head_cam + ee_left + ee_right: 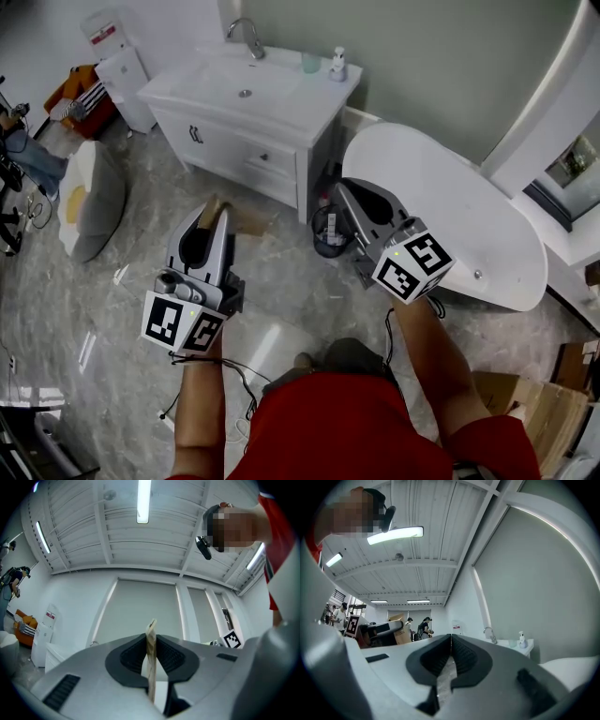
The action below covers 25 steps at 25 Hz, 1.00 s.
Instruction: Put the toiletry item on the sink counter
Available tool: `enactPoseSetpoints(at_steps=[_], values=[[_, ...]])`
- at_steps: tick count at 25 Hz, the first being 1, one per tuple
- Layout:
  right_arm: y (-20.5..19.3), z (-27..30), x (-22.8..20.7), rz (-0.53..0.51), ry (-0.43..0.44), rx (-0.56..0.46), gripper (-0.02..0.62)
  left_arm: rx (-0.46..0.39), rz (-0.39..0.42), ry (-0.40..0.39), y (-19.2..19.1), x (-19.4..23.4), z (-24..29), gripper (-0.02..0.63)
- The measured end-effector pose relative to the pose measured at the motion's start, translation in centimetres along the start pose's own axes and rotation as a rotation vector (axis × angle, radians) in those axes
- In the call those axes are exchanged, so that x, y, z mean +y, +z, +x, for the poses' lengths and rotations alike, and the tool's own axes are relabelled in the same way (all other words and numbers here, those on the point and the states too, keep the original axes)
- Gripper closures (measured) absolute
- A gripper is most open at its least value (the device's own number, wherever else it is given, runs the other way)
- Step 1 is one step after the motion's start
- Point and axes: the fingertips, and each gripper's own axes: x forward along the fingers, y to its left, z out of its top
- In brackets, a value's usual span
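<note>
My left gripper (219, 212) is shut on a thin, flat tan toiletry packet (211, 210). In the left gripper view the packet (151, 653) stands edge-on between the dark pads and pokes out past the tips of the left gripper (151, 638), which points up toward the ceiling. My right gripper (345, 191) is shut with nothing between its pads, as the right gripper view shows at the right gripper (450, 640). The white sink counter (281, 98) stands ahead across the floor, well apart from both grippers; the right gripper view shows the sink counter (524, 647) at the right.
On the counter are a faucet (247, 37), a cup (310, 62) and a pump bottle (337, 64). A white bathtub (450, 211) lies to the right, with a black bin (328, 234) beside the vanity. A grey chair (94, 202) stands left. People stand far off (419, 626).
</note>
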Motion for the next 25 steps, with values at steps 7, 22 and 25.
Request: enactPoseSetpoints(at_steps=[7, 22, 25], values=[[-0.6, 1.8, -0.7, -0.003, -0.011, 0.014, 0.566, 0.001, -0.011, 0.002, -0.5, 2.7, 1.0, 0.537], [-1.2, 12.7, -10.5, -0.027, 0.036, 0.023, 0.566, 0.004, -0.001, 0.038, -3.8, 11.3, 11.8, 0.538], [-1.0, 14.9, -13.0, -0.026, 0.042, 0.022, 0.566, 0.006, 0.0, 0.044, -4.6, 13.0, 14.6, 0.537]])
